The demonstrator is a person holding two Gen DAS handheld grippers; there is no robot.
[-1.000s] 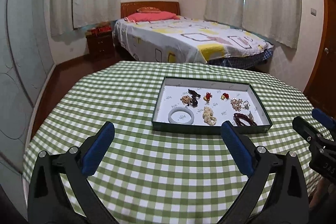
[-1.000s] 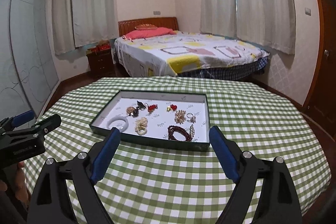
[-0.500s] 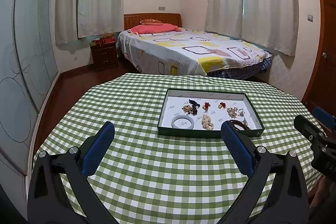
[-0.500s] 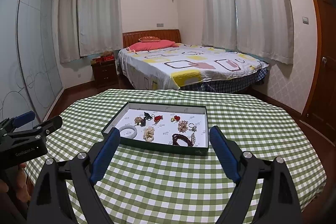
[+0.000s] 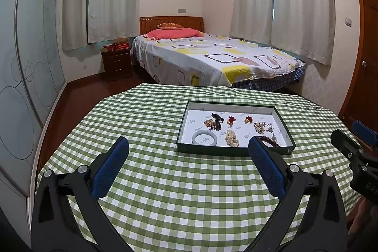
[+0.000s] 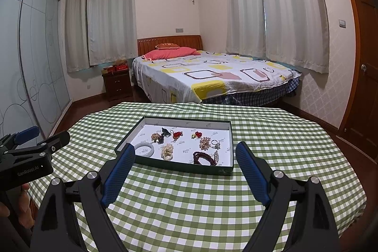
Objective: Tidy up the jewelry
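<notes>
**Both claws apart above checked surface; jewelry lies in tray**

Left claw (image 5: 187, 145): blue-padded fingers spread wide, nothing between them, held above the green-and-white checked cloth surface (image 5: 165, 193). Ahead sits the shallow dark-green rectangular tray with white lining (image 6: 174, 165). Inside, left to right: pale round bangle (image 6: 144, 148), cream bead cluster (image 6: 166, 151), red knotted charm (image 6: 176, 134), dark red bead bracelet (image 6: 202, 157), small silver ring (image 6: 215, 144). Right claw (image 6: 184, 152): fingers likewise apart, empty, near the tray's front wall, not touching.
</notes>
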